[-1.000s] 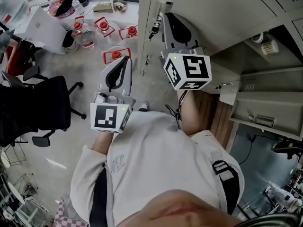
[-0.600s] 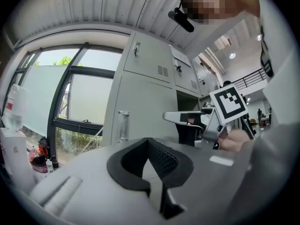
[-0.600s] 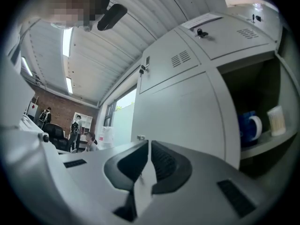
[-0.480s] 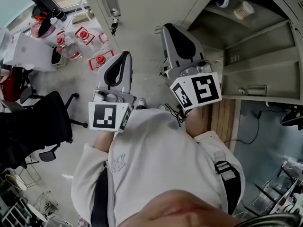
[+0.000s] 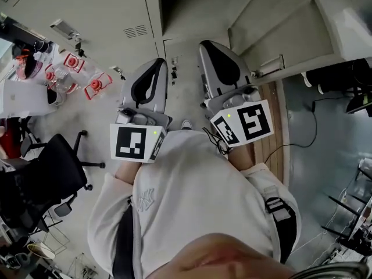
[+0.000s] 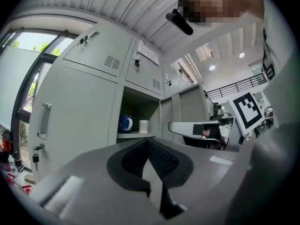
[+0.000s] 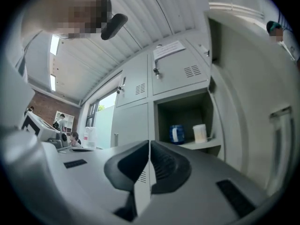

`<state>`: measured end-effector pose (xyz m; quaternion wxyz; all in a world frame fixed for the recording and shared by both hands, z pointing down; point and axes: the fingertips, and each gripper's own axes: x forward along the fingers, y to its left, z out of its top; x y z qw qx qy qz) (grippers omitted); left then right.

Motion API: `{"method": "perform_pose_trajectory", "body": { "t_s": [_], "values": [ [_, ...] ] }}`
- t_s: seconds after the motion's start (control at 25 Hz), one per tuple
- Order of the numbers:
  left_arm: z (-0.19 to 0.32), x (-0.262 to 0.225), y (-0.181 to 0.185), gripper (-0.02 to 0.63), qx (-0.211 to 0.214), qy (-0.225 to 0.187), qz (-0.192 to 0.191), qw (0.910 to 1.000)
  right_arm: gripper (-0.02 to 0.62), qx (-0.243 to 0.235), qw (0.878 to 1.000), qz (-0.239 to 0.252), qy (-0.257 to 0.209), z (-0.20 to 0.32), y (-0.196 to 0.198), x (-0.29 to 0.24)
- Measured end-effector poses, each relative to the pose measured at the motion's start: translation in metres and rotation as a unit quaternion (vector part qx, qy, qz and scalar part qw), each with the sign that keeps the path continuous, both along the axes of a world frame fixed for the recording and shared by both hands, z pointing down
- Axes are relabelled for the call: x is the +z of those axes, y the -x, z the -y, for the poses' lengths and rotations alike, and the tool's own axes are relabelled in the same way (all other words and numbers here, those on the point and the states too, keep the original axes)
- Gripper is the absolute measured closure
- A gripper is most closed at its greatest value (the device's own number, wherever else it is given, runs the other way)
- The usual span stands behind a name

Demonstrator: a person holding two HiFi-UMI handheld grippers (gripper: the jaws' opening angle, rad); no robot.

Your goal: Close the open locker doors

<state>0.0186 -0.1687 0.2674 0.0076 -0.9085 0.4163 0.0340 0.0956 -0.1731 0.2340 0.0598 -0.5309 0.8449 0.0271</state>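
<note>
The open locker (image 7: 183,110) holds two things side by side on its shelf: one blue mug (image 7: 176,134) and, just to its right in the right gripper view, one white cup (image 7: 199,133). The left gripper view shows the same pair, mug (image 6: 125,123) and cup (image 6: 144,126), apart from each other. The locker's door (image 7: 262,102) stands swung out to the right of the compartment, its handle facing outward; from the head view the door (image 5: 279,34) juts away from the locker row. The neighbouring lockers above and to the left are shut, two of them with keys hanging in their locks. On the floor at the head view's left stand red-capped bottles (image 5: 96,86), at least three, though that corner is too small and distorted for a sure count. There are two tools. The left tool (image 6: 148,142) has its jaws pressed together with nothing between them, and so does the right tool (image 7: 149,145). In the head view the left tool (image 5: 158,64) and right tool (image 5: 208,44) point toward the lockers, near each other, touching neither the door nor anything else.
</note>
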Motion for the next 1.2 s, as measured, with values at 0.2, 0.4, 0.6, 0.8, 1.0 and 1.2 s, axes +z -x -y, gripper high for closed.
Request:
{"method": "perform_pose_trajectory", "body": {
  "t_s": [0.2,0.4,0.6,0.8,1.0,1.2],
  "values": [
    [-0.023,0.008,-0.067,0.604,0.039,0.002,-0.001,0.9992,0.578,0.008,1.000,0.004,-0.008,-0.036,-0.052,0.004],
    [-0.045,0.012,-0.113,0.604,0.079,0.001,-0.003,0.9969,0.578,0.023,1.000,0.004,-0.008,-0.073,-0.092,0.014],
    [-0.058,0.017,-0.145,0.604,0.111,0.004,0.000,0.9938,0.578,0.047,0.999,0.012,-0.004,-0.100,-0.134,0.024],
    [-0.066,0.016,-0.163,0.604,0.122,0.001,0.003,0.9926,0.577,0.074,0.997,0.007,-0.001,-0.097,-0.175,0.031],
    [-0.067,0.014,-0.161,0.604,0.114,-0.001,0.007,0.9935,0.575,0.063,0.998,-0.009,0.016,-0.079,-0.181,0.034],
    [-0.062,0.014,-0.151,0.604,0.096,-0.001,0.006,0.9954,0.574,0.051,0.999,-0.003,0.007,-0.071,-0.179,0.029]
  ]
}}
